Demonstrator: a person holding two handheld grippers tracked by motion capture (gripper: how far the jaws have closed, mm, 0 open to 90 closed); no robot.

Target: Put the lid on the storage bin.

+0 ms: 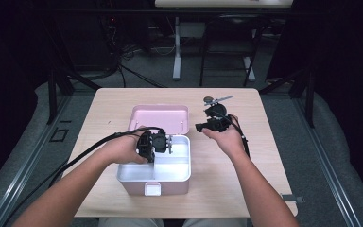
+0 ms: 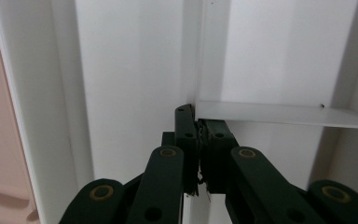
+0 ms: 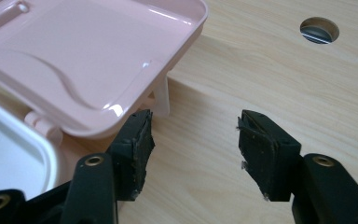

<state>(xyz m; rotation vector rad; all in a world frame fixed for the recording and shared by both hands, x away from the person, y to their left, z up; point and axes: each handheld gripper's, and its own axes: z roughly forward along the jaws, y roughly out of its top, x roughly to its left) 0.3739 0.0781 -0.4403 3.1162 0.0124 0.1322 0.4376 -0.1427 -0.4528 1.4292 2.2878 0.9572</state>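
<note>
A pink box (image 1: 153,187) with a white divided tray (image 1: 170,174) stands open in the middle of the table, its pink lid (image 1: 159,117) laid back flat behind it. My left gripper (image 1: 169,144) reaches into the tray from the left. Its jaws are shut on a thin white divider wall (image 2: 279,113), which my left gripper (image 2: 198,128) pinches where two partitions meet. My right gripper (image 1: 199,126) hovers over the table just right of the lid. In the right gripper view my right gripper (image 3: 193,140) is open and holds nothing, beside the lid's corner (image 3: 88,51).
The light wooden table (image 1: 246,170) has a round cable hole (image 3: 319,29) beyond the right gripper. The tray's white rim (image 3: 9,140) lies at the left of the right gripper view. Desk legs and cables stand on the dark floor behind the table.
</note>
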